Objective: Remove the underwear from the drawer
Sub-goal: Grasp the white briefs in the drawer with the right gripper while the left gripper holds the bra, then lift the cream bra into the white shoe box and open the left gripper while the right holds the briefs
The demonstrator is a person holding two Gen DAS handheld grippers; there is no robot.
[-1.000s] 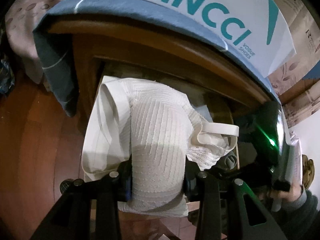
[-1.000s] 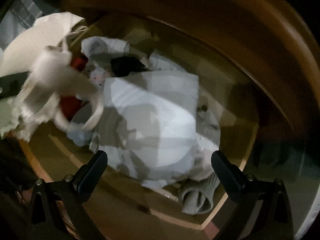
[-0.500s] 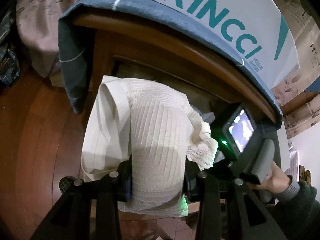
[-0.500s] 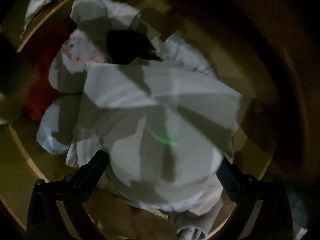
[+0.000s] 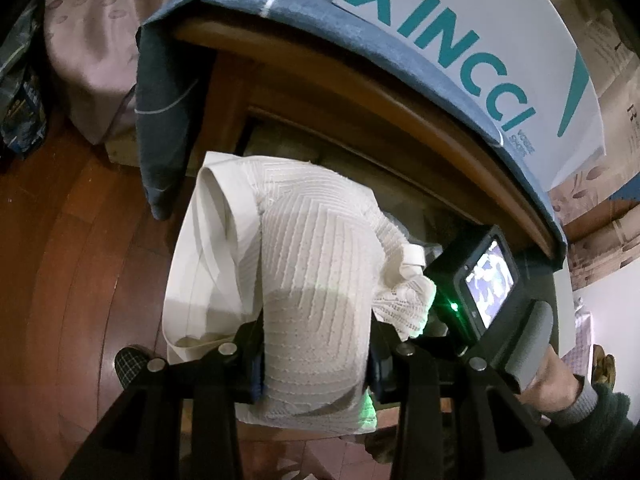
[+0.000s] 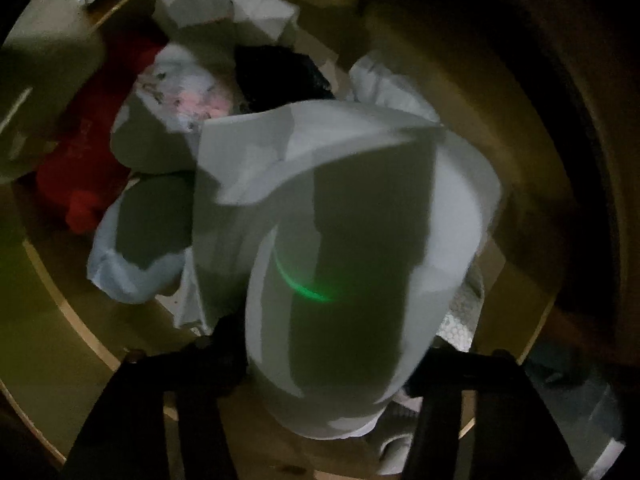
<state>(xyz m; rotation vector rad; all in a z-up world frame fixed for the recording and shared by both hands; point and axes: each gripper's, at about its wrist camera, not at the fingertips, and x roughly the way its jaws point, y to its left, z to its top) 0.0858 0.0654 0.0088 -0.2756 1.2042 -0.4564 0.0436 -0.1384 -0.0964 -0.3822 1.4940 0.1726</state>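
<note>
My left gripper is shut on a white ribbed underwear piece with lace trim, held in the air in front of the wooden cabinet and its open drawer. My right gripper is inside the drawer, its jaws closed in on a pale light-blue folded garment that bulges up between them. The right gripper's body with its lit screen shows in the left wrist view, reaching into the drawer.
The drawer holds more clothes: a red item, a black item, a floral white piece. A blue cloth and a white XINCCI box lie on the cabinet top. Wood floor lies at the left.
My right gripper pushed deeper into the drawer and closed around the pale blue garment. My left gripper drew back a little from the cabinet with the white underwear still in it.
</note>
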